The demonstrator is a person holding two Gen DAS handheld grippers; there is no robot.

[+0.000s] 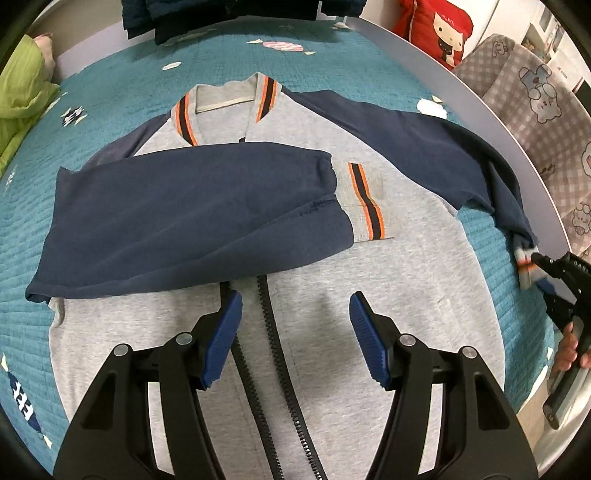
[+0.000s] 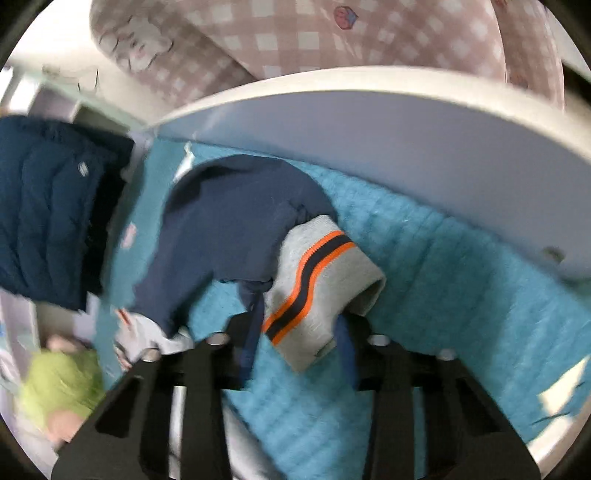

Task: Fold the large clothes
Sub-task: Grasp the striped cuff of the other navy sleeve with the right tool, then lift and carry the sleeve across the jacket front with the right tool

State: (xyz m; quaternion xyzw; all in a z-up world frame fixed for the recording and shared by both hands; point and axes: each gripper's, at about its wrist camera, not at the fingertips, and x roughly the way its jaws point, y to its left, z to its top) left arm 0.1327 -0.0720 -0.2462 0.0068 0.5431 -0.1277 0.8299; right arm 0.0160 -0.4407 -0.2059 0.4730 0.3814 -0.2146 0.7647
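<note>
A grey zip jacket (image 1: 332, 280) with navy sleeves lies flat on the teal bedspread (image 1: 110, 92). One navy sleeve (image 1: 184, 221) is folded across the chest, its striped cuff (image 1: 365, 206) on the grey front. My left gripper (image 1: 295, 332) is open and empty above the zipper (image 1: 273, 354). The other sleeve (image 1: 476, 155) stretches to the right edge. My right gripper (image 1: 539, 273) is shut on that sleeve's grey cuff (image 1: 524, 269). In the right wrist view the gripper (image 2: 299, 332) holds the striped cuff (image 2: 317, 288) a little above the bedspread (image 2: 461, 302).
A pale bed rail (image 1: 498, 122) runs along the right side. A checked blanket (image 1: 535, 110) and a red cushion (image 1: 439, 26) lie beyond it. A dark padded jacket (image 1: 221, 18) is at the far end. A green cloth (image 1: 22, 88) is at the left.
</note>
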